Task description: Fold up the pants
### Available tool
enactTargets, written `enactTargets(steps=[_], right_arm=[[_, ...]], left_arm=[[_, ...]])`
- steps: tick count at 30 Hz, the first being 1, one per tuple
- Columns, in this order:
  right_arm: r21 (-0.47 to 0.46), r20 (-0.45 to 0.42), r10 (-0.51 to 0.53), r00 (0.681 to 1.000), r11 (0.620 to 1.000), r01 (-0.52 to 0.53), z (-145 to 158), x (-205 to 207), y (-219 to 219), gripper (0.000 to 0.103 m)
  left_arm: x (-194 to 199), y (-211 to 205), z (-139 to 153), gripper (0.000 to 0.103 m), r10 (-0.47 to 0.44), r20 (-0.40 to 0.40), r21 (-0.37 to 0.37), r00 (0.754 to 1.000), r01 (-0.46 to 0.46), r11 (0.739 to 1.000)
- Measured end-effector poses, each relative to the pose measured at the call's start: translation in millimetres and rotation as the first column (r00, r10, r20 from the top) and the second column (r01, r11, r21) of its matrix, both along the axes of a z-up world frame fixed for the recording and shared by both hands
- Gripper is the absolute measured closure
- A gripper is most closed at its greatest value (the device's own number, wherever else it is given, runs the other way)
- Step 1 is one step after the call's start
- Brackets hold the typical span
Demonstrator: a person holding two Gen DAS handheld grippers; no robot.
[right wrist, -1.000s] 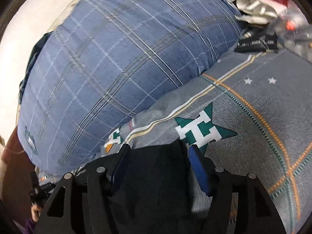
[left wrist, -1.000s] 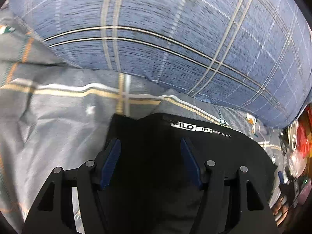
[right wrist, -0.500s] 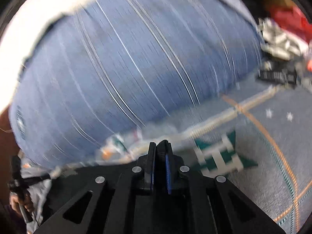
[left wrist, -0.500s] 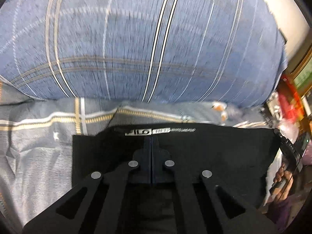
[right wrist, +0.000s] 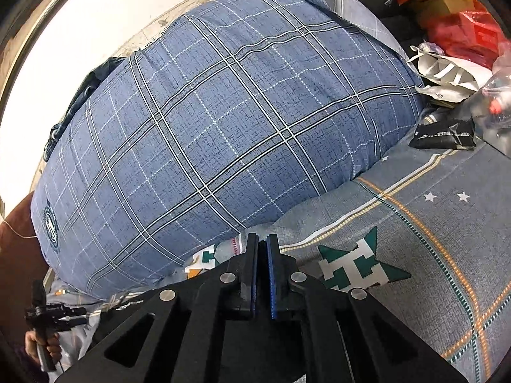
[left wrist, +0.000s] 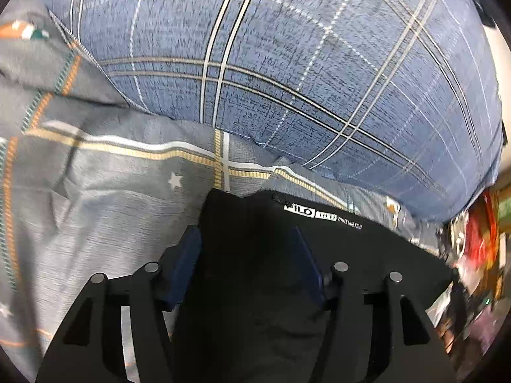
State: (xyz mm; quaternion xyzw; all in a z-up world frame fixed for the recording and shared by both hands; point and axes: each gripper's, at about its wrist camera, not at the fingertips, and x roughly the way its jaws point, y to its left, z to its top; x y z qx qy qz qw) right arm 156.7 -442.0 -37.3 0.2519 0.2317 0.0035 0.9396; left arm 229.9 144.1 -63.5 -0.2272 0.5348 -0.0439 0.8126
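The black pants (left wrist: pixel 255 255) lie on the grey patterned bedsheet (left wrist: pixel 95 191), waistband with a white logo label toward the blue plaid pillow. My left gripper (left wrist: pixel 249 255) is open, its blue-padded fingers astride the pants' left waist corner. In the right wrist view my right gripper (right wrist: pixel 262 249) is shut, raised above the sheet; I see no cloth between its tips. Only a strip of the black pants (right wrist: pixel 121 306) shows at the lower left there, under the gripper body.
A large blue plaid pillow (right wrist: pixel 223 134) fills the far side of the bed (right wrist: pixel 431 239). A black packet (right wrist: pixel 444 134), white bags and red packages lie at the far right. A hand holding a black handle (right wrist: pixel 44 319) shows at lower left.
My left gripper, shut half a second ago, has opened over the pants' waist corner. My right gripper stays shut and has lifted, with more of the pillow and sheet in view.
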Motion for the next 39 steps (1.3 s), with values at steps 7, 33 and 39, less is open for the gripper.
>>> enactTargets(steps=[7,33,39], right_arm=[[0.003,-0.073,0.011,0.997,1.000,-0.010,-12.7,13.1,-1.6,0.099],[0.146,-0.188,0.054,0.981,0.989,-0.027,-35.0,25.9,-14.1,0.047],[0.141,-0.202,0.056,0.978,0.990,-0.028,-40.4,31.6,-16.0,0.047]], left_arm=[[21.2,-24.1,-23.2,0.045,-0.010,-0.047,0.043,0.999,0.012,0.999],[32.7,-21.4,-23.3,0.040,-0.004,-0.059,0.066,0.998,0.008,0.998],[34.9,-36.7,-23.3,0.069,-0.054,-0.033,0.142,0.998,0.058,0.988]])
